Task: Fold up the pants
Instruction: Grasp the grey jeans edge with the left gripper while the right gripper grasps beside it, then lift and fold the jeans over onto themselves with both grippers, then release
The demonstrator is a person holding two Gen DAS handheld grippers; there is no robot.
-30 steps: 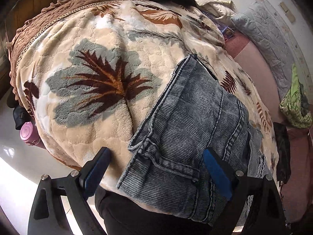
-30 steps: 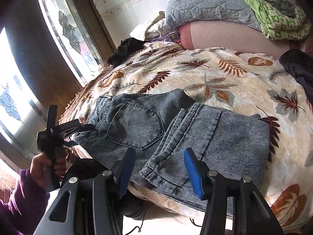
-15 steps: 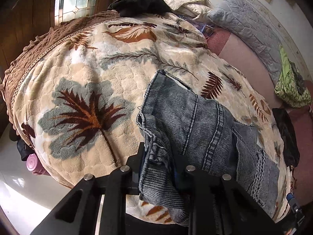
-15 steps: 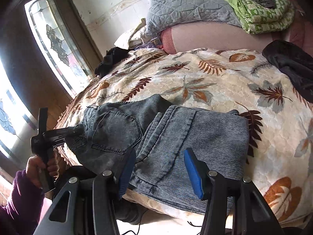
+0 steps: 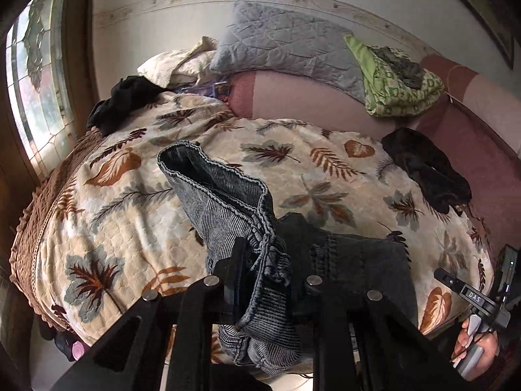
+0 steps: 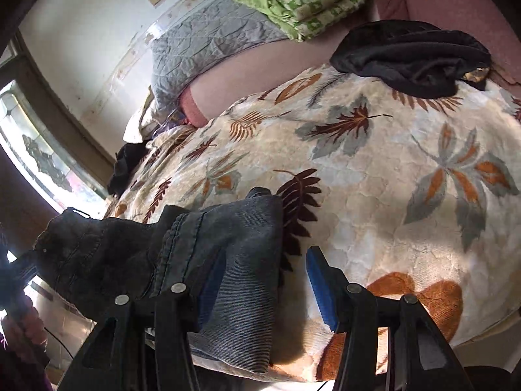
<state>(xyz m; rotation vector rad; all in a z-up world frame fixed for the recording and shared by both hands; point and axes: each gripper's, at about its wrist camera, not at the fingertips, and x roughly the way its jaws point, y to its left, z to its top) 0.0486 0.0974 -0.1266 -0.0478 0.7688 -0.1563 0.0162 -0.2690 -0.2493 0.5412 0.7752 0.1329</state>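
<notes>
Grey-blue denim pants (image 5: 221,202) lie folded near the front edge of a leaf-print blanket (image 5: 97,215). My left gripper (image 5: 265,270) has its jaws closing on the bunched waistband, pads pressing the denim, and that end is raised off the bed with one open leg end standing up. In the right wrist view the pants (image 6: 241,247) reach only as far as the left blue pad. My right gripper (image 6: 265,283) is open, hovering over the right folded edge, and grips nothing. A hand holds the right gripper (image 5: 472,296) at the bed's front right.
A black garment (image 5: 426,169) lies at the blanket's right side and another (image 5: 127,101) at the far left. A grey quilted pillow (image 5: 286,45) and green patterned cloth (image 5: 397,81) sit at the headboard. A window (image 5: 35,81) is on the left, a pink bottle (image 5: 78,347) on the floor.
My left gripper went from wide open to clamped on the waistband and lifted it up. My right gripper, still open, slid right to the pants' folded edge.
</notes>
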